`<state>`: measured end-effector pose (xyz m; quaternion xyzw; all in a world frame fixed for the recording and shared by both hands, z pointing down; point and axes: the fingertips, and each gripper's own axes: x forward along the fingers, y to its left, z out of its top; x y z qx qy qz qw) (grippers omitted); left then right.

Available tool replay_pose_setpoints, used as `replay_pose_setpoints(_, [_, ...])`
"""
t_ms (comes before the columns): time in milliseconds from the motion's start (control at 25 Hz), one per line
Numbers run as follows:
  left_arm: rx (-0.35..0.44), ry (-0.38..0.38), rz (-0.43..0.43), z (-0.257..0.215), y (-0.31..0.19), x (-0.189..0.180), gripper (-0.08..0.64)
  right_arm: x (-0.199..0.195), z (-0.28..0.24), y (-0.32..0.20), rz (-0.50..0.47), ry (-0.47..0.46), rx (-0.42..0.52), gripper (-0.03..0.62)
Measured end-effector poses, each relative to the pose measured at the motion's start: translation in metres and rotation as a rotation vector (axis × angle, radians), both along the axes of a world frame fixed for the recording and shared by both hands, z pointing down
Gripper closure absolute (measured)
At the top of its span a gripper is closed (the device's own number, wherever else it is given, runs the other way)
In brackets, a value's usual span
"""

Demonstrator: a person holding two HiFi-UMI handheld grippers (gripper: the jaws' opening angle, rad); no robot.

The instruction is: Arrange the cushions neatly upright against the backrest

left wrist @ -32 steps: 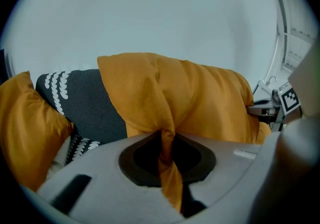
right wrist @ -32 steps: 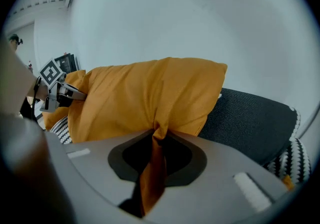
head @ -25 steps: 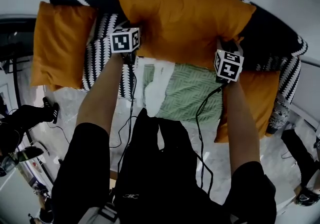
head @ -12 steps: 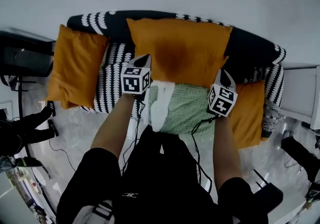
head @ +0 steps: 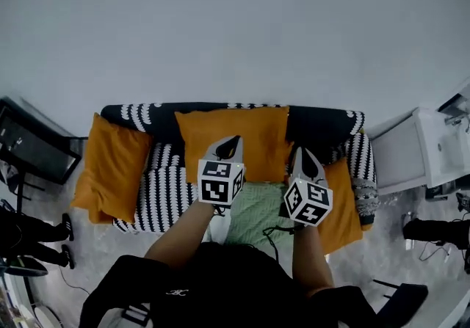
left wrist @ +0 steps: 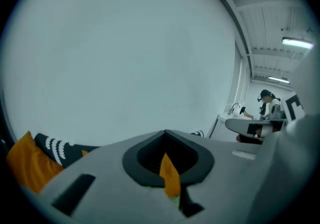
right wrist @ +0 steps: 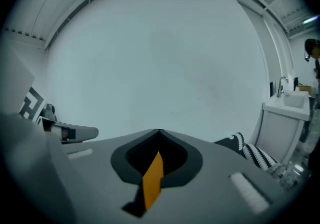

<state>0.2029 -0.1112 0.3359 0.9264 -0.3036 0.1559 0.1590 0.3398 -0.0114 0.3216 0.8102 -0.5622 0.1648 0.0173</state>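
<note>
Both grippers are up in front of the sofa (head: 165,191), clear of everything.
- left gripper (head: 228,147): jaws pressed together, nothing in them
- right gripper (head: 308,161): same, closed and empty
- The orange sliver in each gripper view reads to me as cushion seen through the slit between the jaws, not a pinch.

Three orange cushions:
- middle cushion (head: 253,132): upright, centred on the backrest (head: 323,122). Looks done.
- left cushion (head: 114,169): out at the left arm, hanging past the sofa edge and off the backrest line.
- right cushion (head: 345,205): at the right end of the seat, lower than the middle one and partly hidden by the right gripper. Can't tell how it leans.
- A green textured cloth (head: 253,213) lies on the seat in front of the middle cushion.

Handling, my read:
- Light, soft and floppy. Not fragile.
- Fabric pinches easily. Take the top edge near both corners, one gripper per corner.
- A single-corner lift will droop and swing.

View differences:
- Only the head view gives the full layout.
- The left gripper view catches just a corner of the left cushion and a strip of sofa, plus a person at a counter far right.
- The right gripper view shows the striped right arm and a white sink cabinet (right wrist: 285,113). Otherwise it's bare wall.
</note>
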Motion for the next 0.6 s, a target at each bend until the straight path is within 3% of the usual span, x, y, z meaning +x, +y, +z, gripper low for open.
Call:
replay_pose_setpoints(200, [0.122,0.139,0.125,-0.077,0.053,0.026,0.552,-0.016,-0.064,0.032,0.02,0.077,0.103,0.586])
replay_pose_setpoints(320, [0.189,0.162,0.155,-0.095,0.063,0.038,0.552,-0.006,-0.068,0.044,0.047,0.097,0.105,0.586])
replay_pose_setpoints(600, [0.187,0.177,0.178,-0.108,0.056,0.051,0.552,0.019,-0.07,0.057,0.137,0.118,0.086,0.586])
